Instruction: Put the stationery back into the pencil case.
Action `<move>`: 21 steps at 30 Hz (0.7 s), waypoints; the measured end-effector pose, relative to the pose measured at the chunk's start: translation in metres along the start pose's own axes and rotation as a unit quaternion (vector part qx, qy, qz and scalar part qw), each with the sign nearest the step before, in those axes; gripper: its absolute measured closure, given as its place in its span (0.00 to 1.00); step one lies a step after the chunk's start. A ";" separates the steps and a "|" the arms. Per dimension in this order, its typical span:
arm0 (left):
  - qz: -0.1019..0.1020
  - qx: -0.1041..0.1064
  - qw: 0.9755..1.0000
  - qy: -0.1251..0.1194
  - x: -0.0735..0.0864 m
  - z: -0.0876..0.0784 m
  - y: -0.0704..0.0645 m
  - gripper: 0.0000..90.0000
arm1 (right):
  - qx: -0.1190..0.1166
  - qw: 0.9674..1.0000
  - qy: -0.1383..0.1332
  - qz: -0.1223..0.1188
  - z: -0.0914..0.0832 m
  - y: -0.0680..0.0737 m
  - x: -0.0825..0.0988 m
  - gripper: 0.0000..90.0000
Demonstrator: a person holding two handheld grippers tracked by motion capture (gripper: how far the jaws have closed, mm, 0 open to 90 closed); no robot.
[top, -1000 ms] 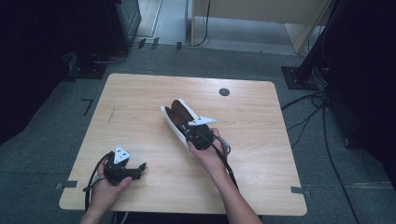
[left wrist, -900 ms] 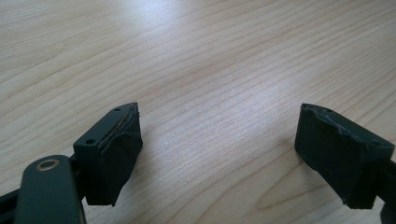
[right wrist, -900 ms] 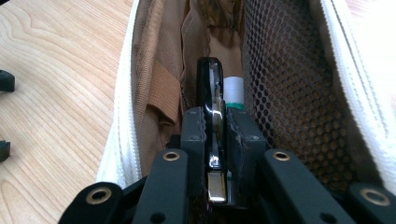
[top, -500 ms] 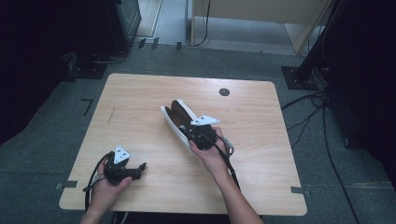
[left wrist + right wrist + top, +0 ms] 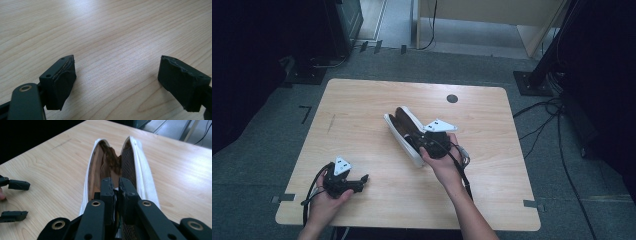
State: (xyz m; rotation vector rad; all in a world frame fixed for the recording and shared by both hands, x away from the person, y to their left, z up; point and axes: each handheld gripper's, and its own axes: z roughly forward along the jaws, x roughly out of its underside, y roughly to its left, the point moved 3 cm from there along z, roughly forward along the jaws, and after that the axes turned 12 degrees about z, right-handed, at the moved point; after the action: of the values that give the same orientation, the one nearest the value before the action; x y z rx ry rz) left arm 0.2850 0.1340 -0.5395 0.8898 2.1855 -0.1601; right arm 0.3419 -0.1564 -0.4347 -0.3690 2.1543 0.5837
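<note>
A pair of slippers (image 5: 402, 125) with white soles and brown insides lies pressed together on edge in the middle of the wooden table (image 5: 362, 100). My right gripper (image 5: 419, 142) is at their near end. In the right gripper view its jaws have just been closing and are shut (image 5: 117, 187) on the thin uppers of the slippers (image 5: 140, 165), which stretch away from it. My left gripper (image 5: 364, 181) rests at the table's front left, held by a hand. Its jaws stand wide open (image 5: 117, 77) over bare wood, and they also appear from the side (image 5: 15, 198).
A dark round grommet (image 5: 452, 98) sits in the tabletop near the far edge. Cables (image 5: 557, 125) run over the grey floor to the right of the table. Dark cabinets (image 5: 342, 25) stand beyond the far left corner.
My right gripper has shifted slightly right and up at the near end of the slippers. The left gripper has stayed where it was.
</note>
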 end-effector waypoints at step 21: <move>0.000 0.000 1.000 0.000 0.000 0.000 0.000 0.17 | 0.035 0.999 -0.021 -0.007 -0.047 -0.015 -0.011 0.13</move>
State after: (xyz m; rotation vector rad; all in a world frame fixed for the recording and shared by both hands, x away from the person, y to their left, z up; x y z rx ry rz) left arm 0.2850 0.1341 -0.5394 0.8905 2.1861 -0.1595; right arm 0.3243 -0.1935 -0.4050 -0.3310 2.1233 0.5025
